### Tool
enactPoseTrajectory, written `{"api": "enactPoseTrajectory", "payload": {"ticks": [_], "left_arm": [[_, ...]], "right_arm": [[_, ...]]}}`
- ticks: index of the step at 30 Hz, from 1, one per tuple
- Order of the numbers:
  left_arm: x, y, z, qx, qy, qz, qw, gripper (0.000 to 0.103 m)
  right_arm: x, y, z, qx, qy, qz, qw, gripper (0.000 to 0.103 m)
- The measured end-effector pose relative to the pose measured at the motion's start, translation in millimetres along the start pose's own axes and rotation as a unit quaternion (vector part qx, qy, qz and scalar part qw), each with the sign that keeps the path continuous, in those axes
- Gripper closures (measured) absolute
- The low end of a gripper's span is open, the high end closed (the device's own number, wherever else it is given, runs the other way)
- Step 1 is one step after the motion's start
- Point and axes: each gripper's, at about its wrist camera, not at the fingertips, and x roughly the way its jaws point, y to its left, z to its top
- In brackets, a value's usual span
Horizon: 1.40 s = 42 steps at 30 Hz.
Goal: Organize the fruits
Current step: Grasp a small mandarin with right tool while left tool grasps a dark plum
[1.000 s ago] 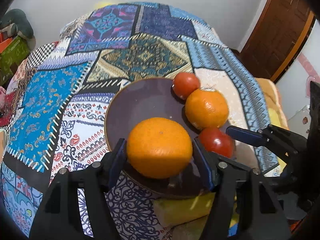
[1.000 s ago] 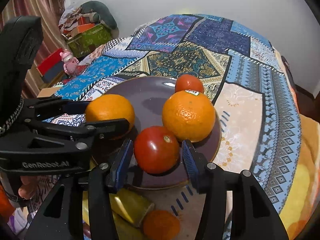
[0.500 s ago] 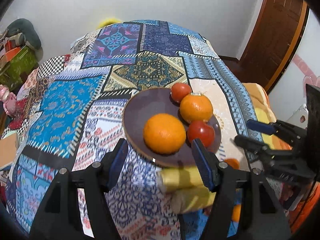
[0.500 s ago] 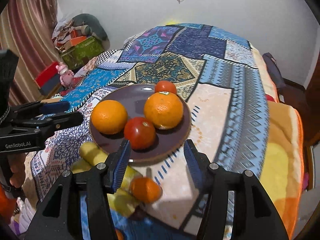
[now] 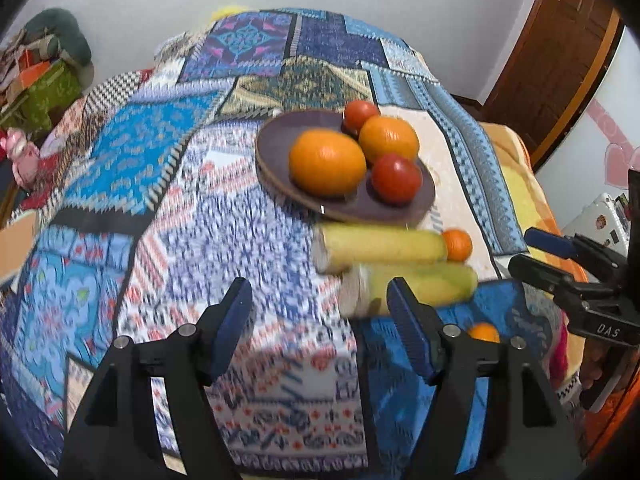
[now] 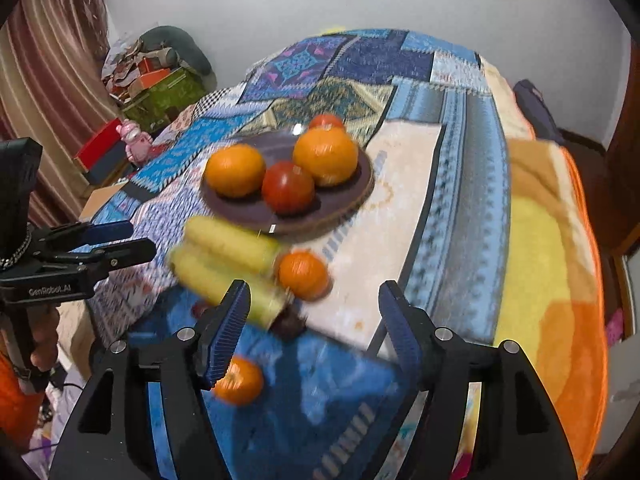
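Note:
A dark purple plate (image 5: 280, 140) (image 6: 352, 196) on the patchwork cloth holds two oranges (image 5: 327, 162) (image 5: 389, 139) and two tomatoes (image 5: 397, 179) (image 5: 360, 114). In front of it lie two yellow corn cobs (image 5: 380, 244) (image 5: 416, 286) and a small orange (image 5: 457, 245) (image 6: 303, 275). Another small orange (image 6: 239, 382) (image 5: 483, 333) lies nearer, beside a dark fruit (image 6: 290, 322). My left gripper (image 5: 320, 332) is open and empty, well back from the plate. My right gripper (image 6: 314, 328) is open and empty above the small oranges.
The cloth-covered table (image 5: 120, 240) drops off at its near edge. An orange and yellow blanket (image 6: 560, 260) lies to the right. Boxes and a pink toy (image 6: 134, 142) sit at the far left. A wooden door (image 5: 560, 60) stands at the far right.
Both grippers have let go of their fruit and pulled back from the plate. The orange and the tomato now rest on the plate. The corn and small oranges have come into view.

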Motion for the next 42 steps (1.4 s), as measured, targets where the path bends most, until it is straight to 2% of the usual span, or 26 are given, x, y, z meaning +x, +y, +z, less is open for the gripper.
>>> {"api": "enactPoseTrajectory", "payload": {"ticks": [5, 9, 11, 13, 16, 20, 23, 27, 36, 40, 42], "left_arm": [[-5, -6, -20, 0.011, 0.008, 0.005, 0.9999, 0.033], [-4, -14, -30, 0.021, 0.015, -0.005, 0.9997, 0.033], [-3, -19, -34, 0.023, 0.019, -0.013, 0.9995, 0.033], [0, -24, -36, 0.026, 0.025, -0.020, 0.9992, 0.033], [6, -33, -40, 0.035, 0.034, -0.026, 0.9985, 0.033], [12, -45, -39, 0.048, 0.034, -0.026, 0.9979, 0.034], [16, -52, -36, 0.051, 0.032, -0.030, 0.9977, 0.039], [23, -64, -32, 0.063, 0.035, -0.035, 0.9968, 0.058], [40, -76, -28, 0.067, 0.037, -0.005, 0.9971, 0.064], [41, -79, -28, 0.076, 0.031, 0.005, 0.9966, 0.075], [41, -79, -28, 0.074, 0.031, 0.003, 0.9968, 0.075]], "right_arm": [[3, 13, -24, 0.005, 0.023, 0.025, 0.999, 0.040], [12, 28, -34, -0.013, 0.038, 0.026, 0.999, 0.040], [18, 33, -36, -0.015, 0.045, 0.032, 0.998, 0.046], [23, 35, -39, -0.016, 0.052, 0.038, 0.998, 0.057], [29, 36, -41, -0.020, 0.059, 0.042, 0.997, 0.068], [24, 36, -44, -0.024, 0.051, 0.040, 0.998, 0.069], [18, 30, -45, -0.020, 0.042, 0.036, 0.998, 0.070], [8, 13, -44, -0.003, 0.029, 0.027, 0.999, 0.070], [-3, -8, -43, 0.020, 0.013, 0.018, 1.000, 0.070], [-3, -12, -43, 0.026, 0.011, 0.021, 0.999, 0.070], [-4, -12, -44, 0.026, 0.010, 0.022, 0.999, 0.070]]}}
